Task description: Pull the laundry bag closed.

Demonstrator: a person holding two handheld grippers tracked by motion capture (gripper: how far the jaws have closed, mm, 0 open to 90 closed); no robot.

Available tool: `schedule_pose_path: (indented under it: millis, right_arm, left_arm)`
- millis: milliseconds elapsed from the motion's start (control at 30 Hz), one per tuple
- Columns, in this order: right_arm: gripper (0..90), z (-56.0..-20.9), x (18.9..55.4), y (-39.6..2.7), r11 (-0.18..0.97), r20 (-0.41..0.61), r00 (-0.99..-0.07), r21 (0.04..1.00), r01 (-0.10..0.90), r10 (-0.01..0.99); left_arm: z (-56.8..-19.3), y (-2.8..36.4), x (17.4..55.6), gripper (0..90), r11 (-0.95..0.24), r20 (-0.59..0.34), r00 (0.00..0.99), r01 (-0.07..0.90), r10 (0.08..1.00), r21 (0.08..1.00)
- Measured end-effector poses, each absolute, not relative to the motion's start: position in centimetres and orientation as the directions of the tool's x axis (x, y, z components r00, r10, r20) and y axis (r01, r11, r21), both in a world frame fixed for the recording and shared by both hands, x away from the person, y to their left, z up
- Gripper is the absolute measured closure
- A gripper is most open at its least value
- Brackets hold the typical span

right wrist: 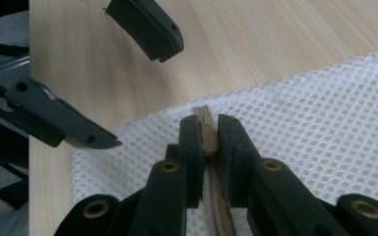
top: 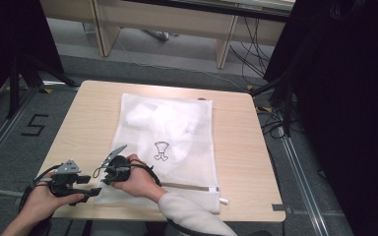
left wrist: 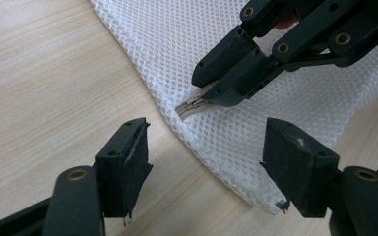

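On the pale wooden table (top: pixel 88 118) a white mesh laundry bag (top: pixel 177 132) lies flat, its long axis running from the person's edge of the table toward the far edge, with its zippered end nearest the person. Along that near end runs a tan zipper (top: pixel 187 186), crosswise to the bag's length, and its metal pull (left wrist: pixel 191 106) sits at the bag's near left corner, pointing out toward the bare wood beside the bag. The right gripper (top: pixel 109 169), held in the person's right hand (top: pixel 138 182), has its jaws pinched closed on that pull; the right gripper view shows this best, with the pull (right wrist: pixel 207 135) squeezed between the two black pads and the zipper tape (right wrist: pixel 216 206) running straight back beneath them. The left gripper (top: pixel 86 189), in the left hand (top: pixel 42 201), sits just beside the same corner of the bag, off its left edge, with its jaws spread wide and nothing between the pads. The left gripper view shows what the high view cannot: the bag's corner (left wrist: pixel 256 147) lying between and beyond the spread jaws, untouched, and the right gripper (left wrist: pixel 211 93) tips meeting on the pull. The high view alone shows the whole bag, a small black drawing (top: pixel 161 150) printed on it, and pale folded contents (top: pixel 152 118) inside its far half.
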State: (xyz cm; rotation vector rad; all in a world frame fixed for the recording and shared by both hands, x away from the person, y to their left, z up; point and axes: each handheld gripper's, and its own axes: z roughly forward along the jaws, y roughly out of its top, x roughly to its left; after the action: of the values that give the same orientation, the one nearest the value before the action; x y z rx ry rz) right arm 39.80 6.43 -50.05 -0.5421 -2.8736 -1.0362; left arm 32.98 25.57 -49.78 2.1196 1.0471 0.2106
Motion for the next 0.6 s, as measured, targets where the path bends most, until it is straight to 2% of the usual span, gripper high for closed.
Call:
schedule_pose_path:
  millis: [367, 567, 600]
  right_arm:
    - [82.1, -47.2, 39.5, 6.2, 0.708, 0.099, -0.955, 0.651, 0.273, 0.278]
    - [82.1, -46.3, 39.4, 6.0, 0.71, 0.081, -0.961, 0.658, 0.251, 0.265]
    - [82.1, -46.2, 39.3, 5.9, 0.701, 0.095, -0.956, 0.66, 0.27, 0.279]
  left_arm:
    - [-49.9, 25.2, 33.2, 37.0, -0.336, -0.228, 0.631, 0.644, 0.741, 0.688]
    - [-50.1, 24.7, 33.5, 46.2, -0.274, -0.321, 0.598, 0.694, 0.734, 0.666]
    - [-50.2, 24.7, 33.7, 50.1, -0.268, -0.344, 0.592, 0.708, 0.729, 0.653]
